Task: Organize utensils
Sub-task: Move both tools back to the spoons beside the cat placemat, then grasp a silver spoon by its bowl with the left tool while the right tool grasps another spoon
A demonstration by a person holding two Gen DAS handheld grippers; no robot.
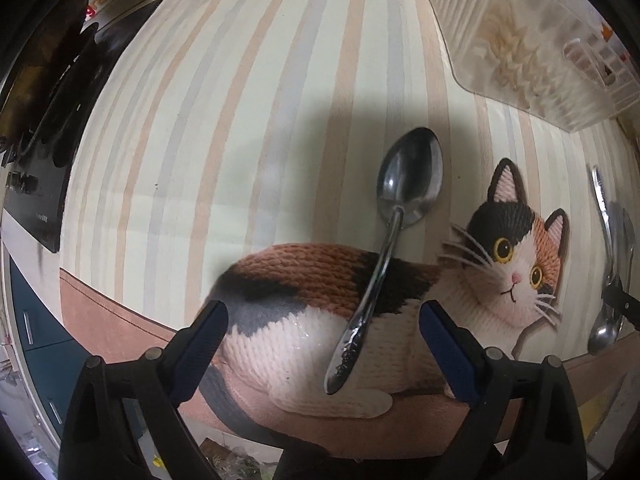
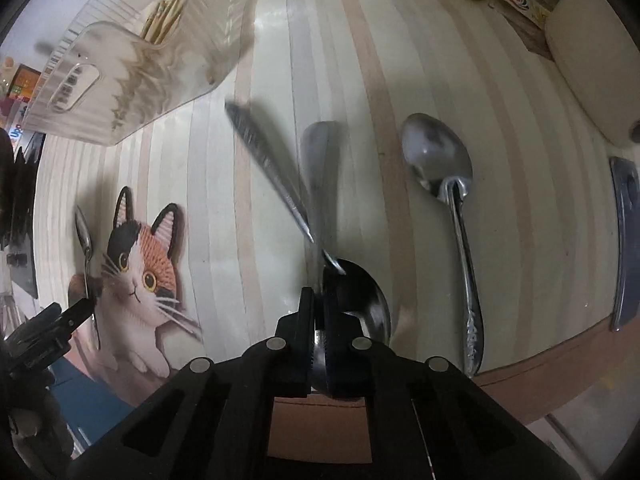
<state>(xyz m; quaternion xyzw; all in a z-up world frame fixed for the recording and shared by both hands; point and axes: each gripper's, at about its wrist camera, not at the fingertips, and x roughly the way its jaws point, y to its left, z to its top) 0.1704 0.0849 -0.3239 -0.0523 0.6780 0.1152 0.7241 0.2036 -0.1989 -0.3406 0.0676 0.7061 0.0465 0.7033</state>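
A: Item one, the left tongs (image 1: pixel 324 344)?
B: Spread wide, pointing down over a spoon (image 1: pixel 394 216) that lay on the striped table (image 1: pixel 248 128), its handle across the printed cat (image 1: pixel 508 264). Pads touched nothing.

A: Item two, the right tongs (image 2: pixel 319 320)?
B: Pressed together on a second spoon (image 2: pixel 360 300) at the neck just by the bowl, handle slanting away and blurred.

A: Other utensils?
B: A third spoon (image 2: pixel 448 200) lay flat just right of the held one, bowl away from the camera.

A: Container?
B: A clear plastic basket (image 2: pixel 132 76) stood at the far left of the right view, well apart from the spoons.
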